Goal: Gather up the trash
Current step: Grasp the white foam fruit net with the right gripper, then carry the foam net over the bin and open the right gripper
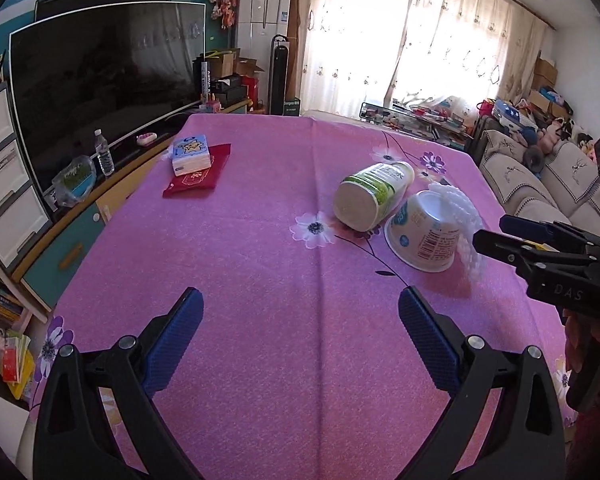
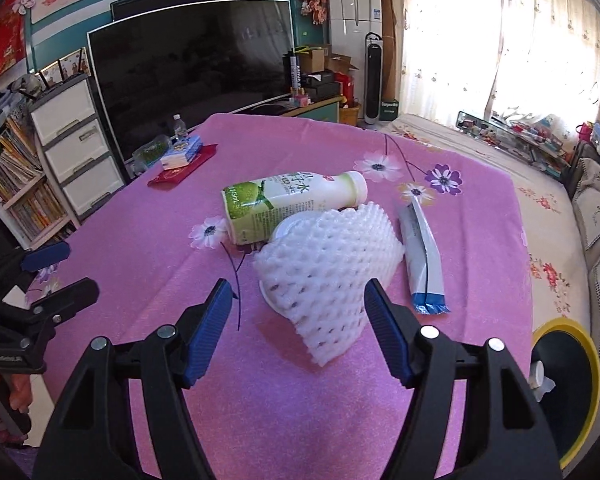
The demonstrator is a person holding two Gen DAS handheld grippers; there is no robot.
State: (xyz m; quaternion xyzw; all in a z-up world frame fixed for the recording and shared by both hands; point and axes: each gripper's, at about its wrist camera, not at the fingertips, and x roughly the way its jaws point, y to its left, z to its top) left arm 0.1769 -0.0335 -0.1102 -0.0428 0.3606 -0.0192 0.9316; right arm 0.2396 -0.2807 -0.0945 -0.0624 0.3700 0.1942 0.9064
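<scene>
On the pink flowered tablecloth (image 1: 240, 264) lie a green-and-white drink bottle (image 1: 370, 196) on its side, an overturned white yogurt cup (image 1: 420, 236), a white foam fruit net (image 2: 324, 272) draped over the cup, and a white-and-blue wrapper (image 2: 422, 260). My right gripper (image 2: 298, 300) is open, its blue pads on either side of the near end of the foam net, not touching it. It also shows in the left wrist view (image 1: 492, 232). My left gripper (image 1: 300, 312) is open and empty over bare cloth, left of the trash. It also shows in the right wrist view (image 2: 68, 268).
A tissue pack (image 1: 191, 155) lies on a red pouch (image 1: 198, 178) at the table's far left. A yellow-rimmed bin (image 2: 568, 384) stands by the table's right edge. A TV (image 1: 108, 80) and drawers are to the left, a sofa (image 1: 540, 184) to the right.
</scene>
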